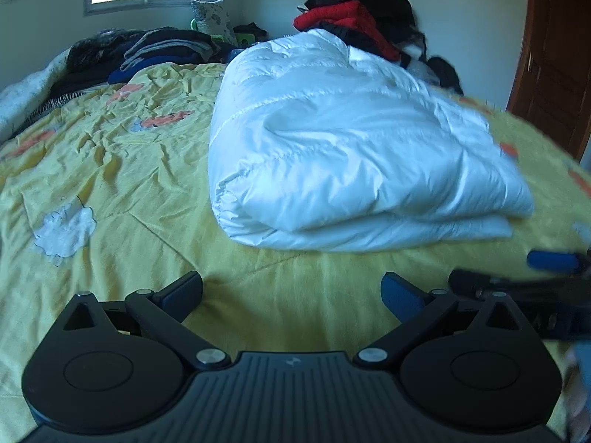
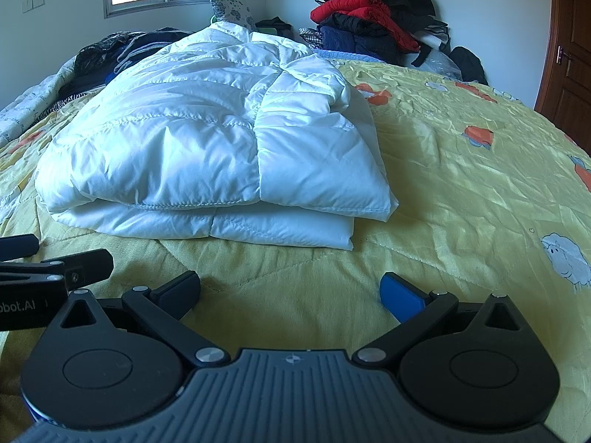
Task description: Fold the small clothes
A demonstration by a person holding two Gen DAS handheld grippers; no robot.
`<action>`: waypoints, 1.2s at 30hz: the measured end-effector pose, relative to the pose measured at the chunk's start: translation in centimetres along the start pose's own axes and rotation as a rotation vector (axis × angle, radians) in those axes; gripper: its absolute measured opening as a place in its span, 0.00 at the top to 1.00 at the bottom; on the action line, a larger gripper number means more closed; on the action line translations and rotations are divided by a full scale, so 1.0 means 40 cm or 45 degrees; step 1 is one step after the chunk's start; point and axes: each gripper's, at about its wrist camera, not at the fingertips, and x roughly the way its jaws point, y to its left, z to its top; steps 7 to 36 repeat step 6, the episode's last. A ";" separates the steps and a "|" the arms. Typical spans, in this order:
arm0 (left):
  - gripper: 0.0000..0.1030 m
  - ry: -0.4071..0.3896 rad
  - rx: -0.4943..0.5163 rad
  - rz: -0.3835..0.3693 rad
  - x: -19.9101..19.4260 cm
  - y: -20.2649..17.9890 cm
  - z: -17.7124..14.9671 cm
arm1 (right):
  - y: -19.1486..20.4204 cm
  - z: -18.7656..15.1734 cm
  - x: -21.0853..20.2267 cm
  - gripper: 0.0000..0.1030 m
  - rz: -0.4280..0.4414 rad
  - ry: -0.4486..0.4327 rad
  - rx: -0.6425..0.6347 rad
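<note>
Left claw [image 1: 291,291] and right claw [image 2: 290,291] both released, empty. Folded white quilted puffer jacket [image 2: 207,140] rests on the yellow bed cover [image 2: 461,184]. Risk: slippery padding may spring open.

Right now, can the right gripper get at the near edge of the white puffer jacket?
Probably yes. The right gripper has its jaws wide and empty, and only bare yellow bedspread lies between it and the white puffer jacket. The left gripper sits off to the side.
</note>
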 end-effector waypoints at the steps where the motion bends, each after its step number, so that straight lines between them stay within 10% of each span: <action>1: 0.00 0.008 0.015 0.039 0.001 -0.005 -0.003 | 0.000 0.000 0.000 0.02 -0.001 0.000 0.001; 36: 0.00 0.014 0.006 0.067 0.001 0.000 -0.004 | 0.001 -0.001 -0.001 0.02 -0.001 0.000 0.000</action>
